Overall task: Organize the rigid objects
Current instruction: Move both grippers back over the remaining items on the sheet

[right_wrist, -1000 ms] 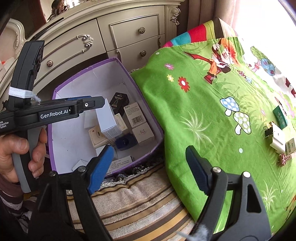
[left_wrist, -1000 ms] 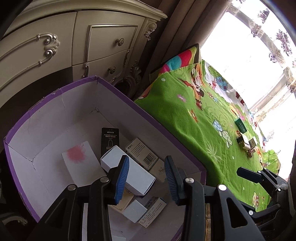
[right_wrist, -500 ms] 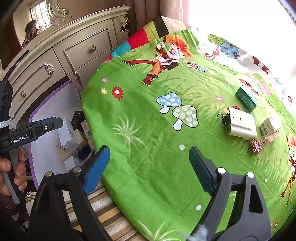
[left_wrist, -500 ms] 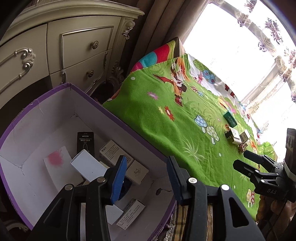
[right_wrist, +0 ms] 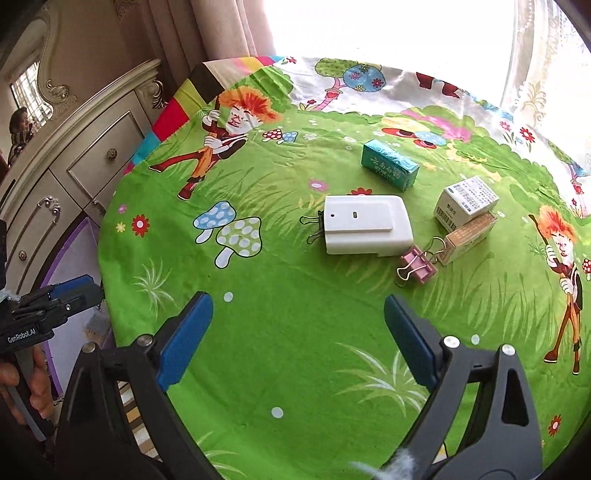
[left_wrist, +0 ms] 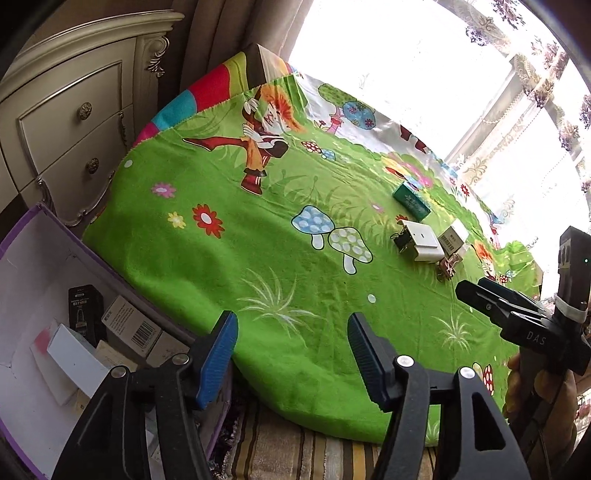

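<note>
On the green cartoon cloth [right_wrist: 295, 314] lie a white plastic block [right_wrist: 365, 229], a green box [right_wrist: 389, 168], a white box [right_wrist: 467, 201], a tan box [right_wrist: 469, 238], a pink binder clip [right_wrist: 417, 267] and a black binder clip [right_wrist: 314, 225]. My right gripper [right_wrist: 297, 332] hovers just short of them, its jaws opening with nothing between. The left gripper [left_wrist: 291, 354] sits over the cloth's near edge, jaws opening and empty. A purple-rimmed box [left_wrist: 22, 258] at the left holds several small cartons [left_wrist: 131, 326].
A cream dresser [left_wrist: 74, 122] stands behind the purple box, with curtains [left_wrist: 236, 33] and a bright window [right_wrist: 388, 26] beyond the cloth. A striped rug [left_wrist: 295, 454] shows below the cloth's edge. A hand [right_wrist: 26, 380] grips the left tool's handle.
Both grippers swung right, away from the purple box and over the green cloth. Their jaws spread wider. The items on the cloth now lie close before the right gripper.
</note>
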A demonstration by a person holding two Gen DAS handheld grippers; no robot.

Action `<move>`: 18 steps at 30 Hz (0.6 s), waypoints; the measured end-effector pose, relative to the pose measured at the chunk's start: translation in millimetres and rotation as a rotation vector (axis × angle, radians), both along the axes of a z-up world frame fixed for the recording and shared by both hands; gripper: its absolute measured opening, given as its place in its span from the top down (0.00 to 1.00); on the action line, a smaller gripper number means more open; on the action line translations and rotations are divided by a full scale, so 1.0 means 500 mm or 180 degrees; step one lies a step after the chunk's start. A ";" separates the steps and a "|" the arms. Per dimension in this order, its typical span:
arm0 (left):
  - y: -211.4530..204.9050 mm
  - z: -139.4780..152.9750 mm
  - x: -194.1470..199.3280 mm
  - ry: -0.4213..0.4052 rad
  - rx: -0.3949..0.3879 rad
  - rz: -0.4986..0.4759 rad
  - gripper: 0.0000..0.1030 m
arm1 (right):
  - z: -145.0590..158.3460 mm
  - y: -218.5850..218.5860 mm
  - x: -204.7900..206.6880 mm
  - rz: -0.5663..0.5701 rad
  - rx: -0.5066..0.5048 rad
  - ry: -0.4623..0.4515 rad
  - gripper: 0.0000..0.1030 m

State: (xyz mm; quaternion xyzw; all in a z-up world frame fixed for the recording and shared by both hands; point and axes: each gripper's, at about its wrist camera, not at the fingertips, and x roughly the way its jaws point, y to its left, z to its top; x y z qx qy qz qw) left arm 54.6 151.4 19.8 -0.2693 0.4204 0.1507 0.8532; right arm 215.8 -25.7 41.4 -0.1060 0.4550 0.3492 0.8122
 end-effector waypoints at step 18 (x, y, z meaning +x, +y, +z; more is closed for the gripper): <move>-0.099 -0.074 0.131 0.0289 -0.0115 -0.0369 0.39 | -0.033 0.037 0.111 0.0122 -0.0306 -0.0170 0.02</move>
